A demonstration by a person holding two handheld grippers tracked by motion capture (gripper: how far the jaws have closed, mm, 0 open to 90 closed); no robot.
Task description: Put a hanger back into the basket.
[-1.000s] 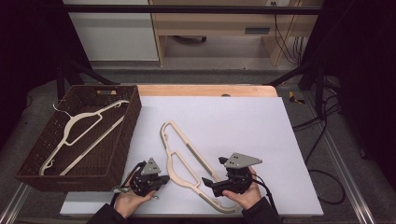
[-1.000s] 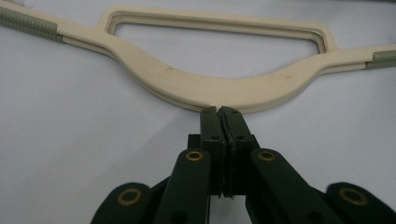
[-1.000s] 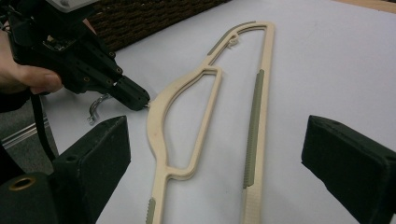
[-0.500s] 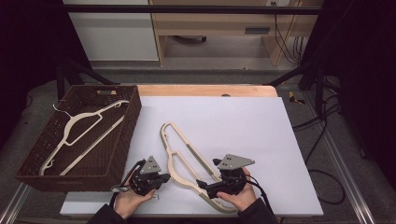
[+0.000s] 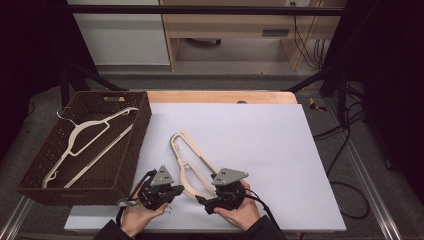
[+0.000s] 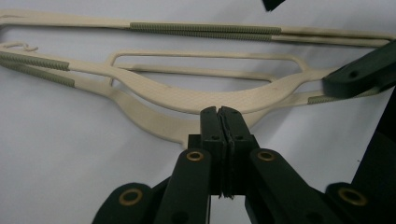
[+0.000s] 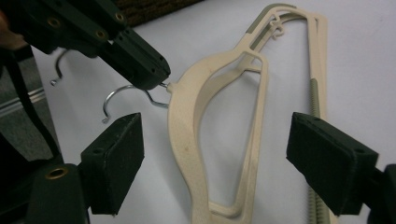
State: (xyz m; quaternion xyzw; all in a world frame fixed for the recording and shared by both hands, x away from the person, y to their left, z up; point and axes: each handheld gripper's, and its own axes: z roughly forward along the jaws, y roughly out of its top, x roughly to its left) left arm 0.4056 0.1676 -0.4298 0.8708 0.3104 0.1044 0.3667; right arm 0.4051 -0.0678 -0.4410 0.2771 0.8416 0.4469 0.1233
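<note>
**Hangers on the white sheet, left jaws at the hook neck**

Setting: a white sheet (image 5: 250, 135) covers the table, with dark floor and pale cabinets beyond its far edge. A brown wicker basket (image 5: 127, 172) stands at the sheet's left edge.

Work piece: cream plastic hangers (image 5: 187, 162), stacked flat on the sheet just in front of your hands. They look like two, one on the other; you cannot tell for certain. The long axis runs from near your right hand away and leftward, toward the basket's near corner. The wire hook (image 7: 122, 95) sticks out at the near end, on the side of your left hand.

Left gripper (image 5: 172, 191): jaws pressed together. In the right gripper view its tip sits right at the hook's neck, where wire meets plastic; whether it pinches the wire there is hidden by the tip itself.

Right gripper (image 5: 201, 200): jaws stand apart and have just been closing in. The curved shoulder of the hangers lies between the pads (image 7: 116, 161), not yet touched by either.

Judgement: your right hand is the one set to grip, crosswise on the shoulder.

Materials: smooth cream plastic, a faint woven print on the broad shoulder, ribbed grey-green anti-slip strips (image 6: 205, 29) along the bars. Thin and flat, so expect little to bite on.

Further out: one more cream hanger (image 5: 90, 142) lies in the basket.
</note>
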